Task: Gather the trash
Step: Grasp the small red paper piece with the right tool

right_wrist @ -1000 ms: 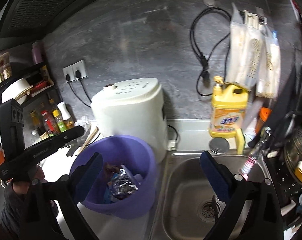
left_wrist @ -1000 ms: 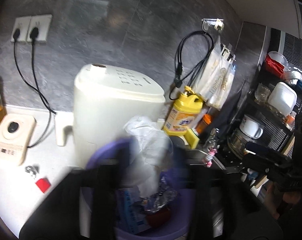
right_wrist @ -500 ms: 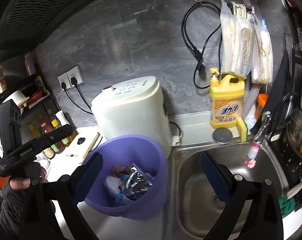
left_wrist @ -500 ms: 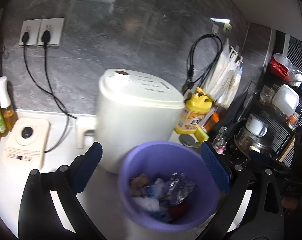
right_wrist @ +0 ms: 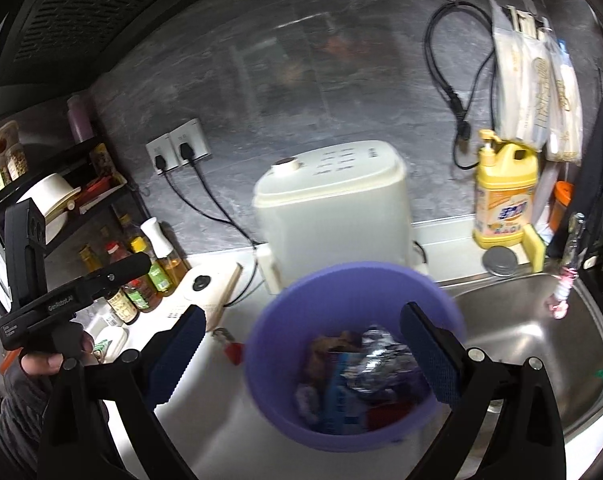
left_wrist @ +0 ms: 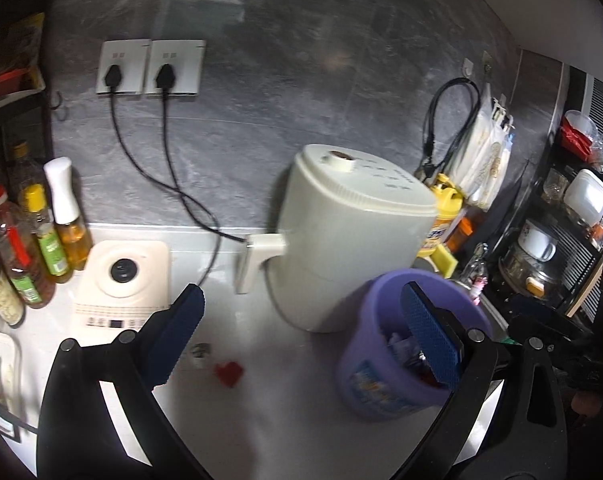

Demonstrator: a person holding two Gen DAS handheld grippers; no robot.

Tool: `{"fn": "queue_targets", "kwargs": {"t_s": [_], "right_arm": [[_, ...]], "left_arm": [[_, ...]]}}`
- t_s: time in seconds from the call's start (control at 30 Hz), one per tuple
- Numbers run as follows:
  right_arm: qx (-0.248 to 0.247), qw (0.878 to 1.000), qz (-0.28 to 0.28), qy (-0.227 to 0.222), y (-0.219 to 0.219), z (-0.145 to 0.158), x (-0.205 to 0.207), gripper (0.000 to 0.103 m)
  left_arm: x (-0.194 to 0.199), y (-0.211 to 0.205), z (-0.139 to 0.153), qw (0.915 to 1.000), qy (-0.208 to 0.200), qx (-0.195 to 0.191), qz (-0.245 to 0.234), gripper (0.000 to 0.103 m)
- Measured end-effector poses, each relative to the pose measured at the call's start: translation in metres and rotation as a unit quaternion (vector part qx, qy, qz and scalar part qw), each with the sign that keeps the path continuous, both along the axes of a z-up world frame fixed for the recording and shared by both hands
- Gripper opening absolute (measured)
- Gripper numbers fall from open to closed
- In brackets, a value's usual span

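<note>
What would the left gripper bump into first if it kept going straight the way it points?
Probably the small red scrap lying on the white counter. It sits between the open left gripper's fingers in the left wrist view, with a little metal piece beside it. Depth is hard to judge, so it might touch bare counter first.

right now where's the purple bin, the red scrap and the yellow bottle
purple bin (right_wrist: 269,344), right wrist view, on its left inner wall
red scrap (left_wrist: 228,372), left wrist view, on its middle
yellow bottle (right_wrist: 505,184), right wrist view, on its body above the label
</note>
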State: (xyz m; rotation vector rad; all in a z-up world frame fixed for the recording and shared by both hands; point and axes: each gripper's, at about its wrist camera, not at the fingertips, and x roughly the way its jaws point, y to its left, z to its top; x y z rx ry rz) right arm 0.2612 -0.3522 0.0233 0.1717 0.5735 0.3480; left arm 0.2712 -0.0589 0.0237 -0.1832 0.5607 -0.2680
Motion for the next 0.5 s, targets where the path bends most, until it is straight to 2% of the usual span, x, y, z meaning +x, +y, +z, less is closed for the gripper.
{"fn": "queue_targets", "kwargs": {"t_s": [0.27,0.5], "right_arm": [[-0.007,1.0,0.018,-0.003,0.063,-0.01,-0.004,0.094],[-0.014,0.999,0.047,0.008,0.121,-0.03,0.002,0.077]], "left_arm": [[-0.005,0.061,-0.013,0.9999,0.009,0.004,0.012,0.097],[-0.004,0.107,-0.036,0.9996,0.018,0.008,0.018,0.097]]}}
